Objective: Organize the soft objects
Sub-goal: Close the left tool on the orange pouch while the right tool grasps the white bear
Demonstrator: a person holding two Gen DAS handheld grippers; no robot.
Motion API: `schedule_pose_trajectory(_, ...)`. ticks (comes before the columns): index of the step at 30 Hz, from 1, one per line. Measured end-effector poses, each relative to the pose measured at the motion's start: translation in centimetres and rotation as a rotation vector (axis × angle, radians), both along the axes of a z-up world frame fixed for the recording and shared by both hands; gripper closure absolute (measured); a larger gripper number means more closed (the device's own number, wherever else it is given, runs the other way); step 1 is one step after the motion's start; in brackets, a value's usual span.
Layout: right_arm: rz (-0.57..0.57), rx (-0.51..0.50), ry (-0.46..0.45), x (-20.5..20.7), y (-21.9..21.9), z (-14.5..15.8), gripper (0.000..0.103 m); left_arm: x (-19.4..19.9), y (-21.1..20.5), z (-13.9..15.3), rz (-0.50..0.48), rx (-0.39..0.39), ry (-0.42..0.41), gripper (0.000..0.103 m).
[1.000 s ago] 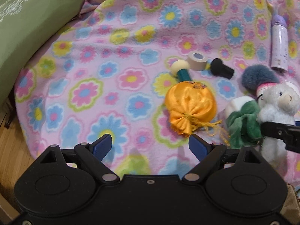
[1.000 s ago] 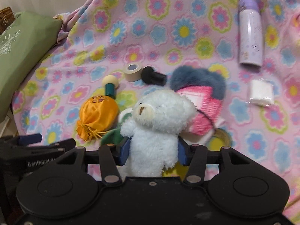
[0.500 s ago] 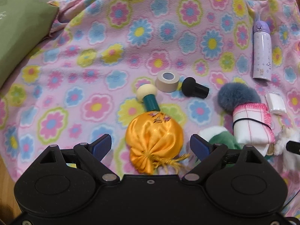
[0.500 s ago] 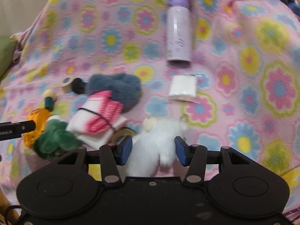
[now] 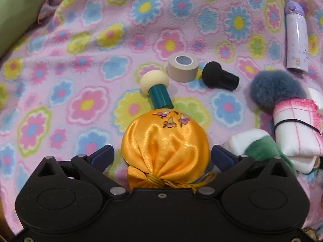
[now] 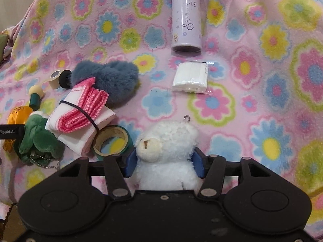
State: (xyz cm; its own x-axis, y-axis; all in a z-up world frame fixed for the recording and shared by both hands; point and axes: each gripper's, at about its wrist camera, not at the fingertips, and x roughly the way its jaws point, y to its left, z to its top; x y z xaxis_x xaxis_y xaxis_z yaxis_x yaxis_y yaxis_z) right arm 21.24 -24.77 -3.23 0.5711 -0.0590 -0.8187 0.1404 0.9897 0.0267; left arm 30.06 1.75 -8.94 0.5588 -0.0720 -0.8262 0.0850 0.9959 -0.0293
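An orange satin pouch [image 5: 165, 145] lies on the flowered blanket [image 5: 80, 60], right between the fingers of my left gripper [image 5: 161, 156]. Its jaws are opening wide, with a small gap to the pouch on the left side. My right gripper [image 6: 164, 165] has a white teddy bear [image 6: 167, 141] between its blue pads. Those jaws are opening too, though the pads still touch the fur, and the bear rests on the blanket. A green plush [image 6: 38, 141], a banded white-and-pink towel roll [image 6: 80, 115] and a blue-grey fluffy piece [image 6: 109, 80] lie left of the bear.
A purple bottle [image 6: 186, 20] and a tissue packet [image 6: 190, 76] lie beyond the bear. A green tape roll [image 6: 112, 143] sits by the towel. A beige tape roll [image 5: 182, 68], black stopper [image 5: 220, 78] and teal-handled puff [image 5: 157, 92] lie past the pouch. A green pillow [image 5: 14, 16] is far left.
My left gripper has closed in on the orange pouch, straddles it and has spread wider. My right gripper has carried the bear rightwards and down onto the blanket, and its pads have eased apart slightly.
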Motion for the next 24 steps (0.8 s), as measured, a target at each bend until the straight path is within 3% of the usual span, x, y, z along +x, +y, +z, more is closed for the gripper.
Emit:
schedule_pose_trajectory(8,0.017,0.002,-0.018,0.0,0.2,-0.4,0.043,1.0,1.2,-0.9,-0.017,-0.085,-0.006,0.002)
schedule_pose_trajectory(17,0.076,0.013,0.004,-0.1,-0.3,0.0,0.04,1.8,1.5,-0.9,-0.07,-0.095,0.03,0.004)
schedule_pose_trajectory(19,0.087,0.012,0.001,-0.3,-0.3,0.1,0.041,1.7,1.6,-0.9,-0.053,-0.107,0.021,0.008)
schedule_pose_trajectory(21,0.091,0.012,-0.005,-0.5,-0.3,0.2,0.047,1.4,1.4,-0.6,-0.04,-0.085,-0.01,0.029)
schedule_pose_trajectory(24,0.077,0.036,-0.017,-0.7,-0.6,0.7,0.056,1.1,1.5,-0.2,-0.03,-0.116,-0.019,0.037)
